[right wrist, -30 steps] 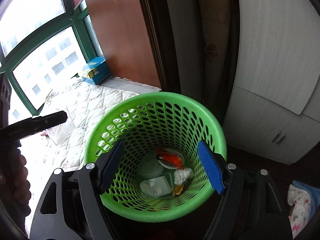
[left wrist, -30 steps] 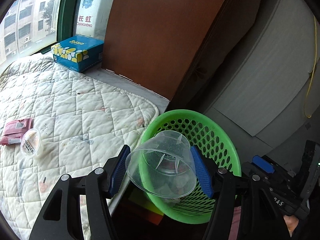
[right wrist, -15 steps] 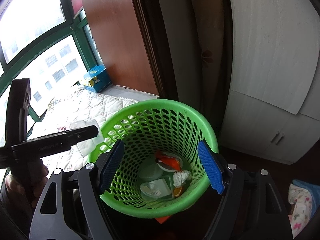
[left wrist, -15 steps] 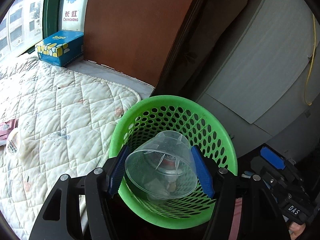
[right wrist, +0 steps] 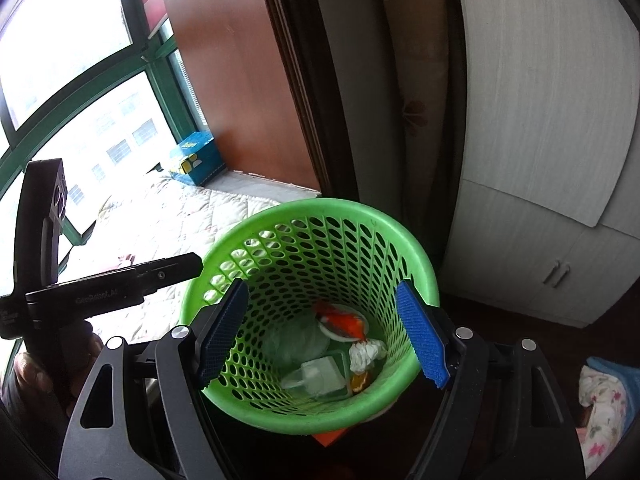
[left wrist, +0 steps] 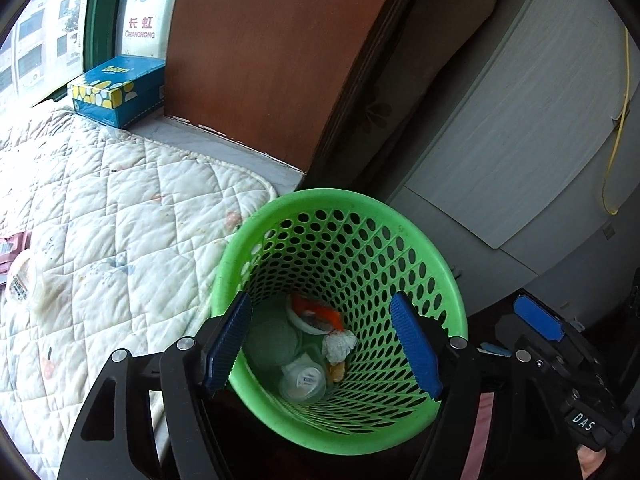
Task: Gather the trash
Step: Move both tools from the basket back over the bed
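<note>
Over the mouth of the green perforated basket (left wrist: 440, 264) hangs my left gripper (left wrist: 320, 299), its jaws opening with nothing between them. The clear plastic cup (left wrist: 302, 378) lies at the basket's bottom among a white crumpled tissue (left wrist: 340, 346) and an orange-red wrapper (left wrist: 316, 312). My right gripper (right wrist: 322, 284) is open and empty above the same basket (right wrist: 400, 232), with the cup (right wrist: 316, 376) below it. The left gripper's arm (right wrist: 120, 280) shows at that view's left. A round lidded tub (left wrist: 22, 280) and a pink packet (left wrist: 12, 248) lie on the quilt.
A white quilted bed (left wrist: 120, 220) lies left of the basket, with a blue tissue box (left wrist: 118, 90) on the sill behind it. A brown panel (left wrist: 260, 60) and a grey wardrobe (left wrist: 500, 140) stand behind. A flowered cloth (right wrist: 604, 400) lies on the floor at the right.
The left gripper moved over the basket with the clear cup, then its jaws spread and the cup dropped into the basket. The right gripper stayed put.
</note>
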Available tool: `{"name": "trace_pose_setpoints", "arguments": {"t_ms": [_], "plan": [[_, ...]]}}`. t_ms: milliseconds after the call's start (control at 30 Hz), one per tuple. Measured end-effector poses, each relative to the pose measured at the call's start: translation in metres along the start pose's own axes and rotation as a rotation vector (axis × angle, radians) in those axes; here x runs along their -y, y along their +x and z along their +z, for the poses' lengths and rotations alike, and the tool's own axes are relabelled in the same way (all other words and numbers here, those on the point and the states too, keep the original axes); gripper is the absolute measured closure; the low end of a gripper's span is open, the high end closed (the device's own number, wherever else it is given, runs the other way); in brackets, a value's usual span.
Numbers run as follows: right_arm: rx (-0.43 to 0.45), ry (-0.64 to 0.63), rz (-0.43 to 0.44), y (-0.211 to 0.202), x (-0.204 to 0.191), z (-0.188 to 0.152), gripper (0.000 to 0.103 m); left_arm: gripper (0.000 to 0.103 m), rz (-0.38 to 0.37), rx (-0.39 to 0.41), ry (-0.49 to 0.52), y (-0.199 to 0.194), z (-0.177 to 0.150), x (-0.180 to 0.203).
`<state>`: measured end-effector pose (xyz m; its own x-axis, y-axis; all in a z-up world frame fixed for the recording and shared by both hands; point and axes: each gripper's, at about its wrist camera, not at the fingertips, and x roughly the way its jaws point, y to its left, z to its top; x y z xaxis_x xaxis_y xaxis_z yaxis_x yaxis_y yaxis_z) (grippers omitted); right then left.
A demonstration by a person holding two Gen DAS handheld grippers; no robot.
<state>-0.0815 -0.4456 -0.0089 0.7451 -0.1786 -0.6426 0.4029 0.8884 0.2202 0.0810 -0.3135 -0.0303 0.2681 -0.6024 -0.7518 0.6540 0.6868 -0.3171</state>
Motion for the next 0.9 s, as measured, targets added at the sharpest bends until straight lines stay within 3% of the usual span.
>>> {"name": "trace_pose_setpoints", "arguments": {"t_ms": [367,900], "plan": [[-0.013,-0.04,0.048,0.009,-0.026,0.003,0.024,0.034,0.151,0.074,-0.051,-0.041,-0.004,-0.056],[-0.075,-0.195,0.189,0.05,-0.118,0.006,0.023,0.034,0.367,0.177,-0.277,-0.127,-0.02,-0.199]]}}
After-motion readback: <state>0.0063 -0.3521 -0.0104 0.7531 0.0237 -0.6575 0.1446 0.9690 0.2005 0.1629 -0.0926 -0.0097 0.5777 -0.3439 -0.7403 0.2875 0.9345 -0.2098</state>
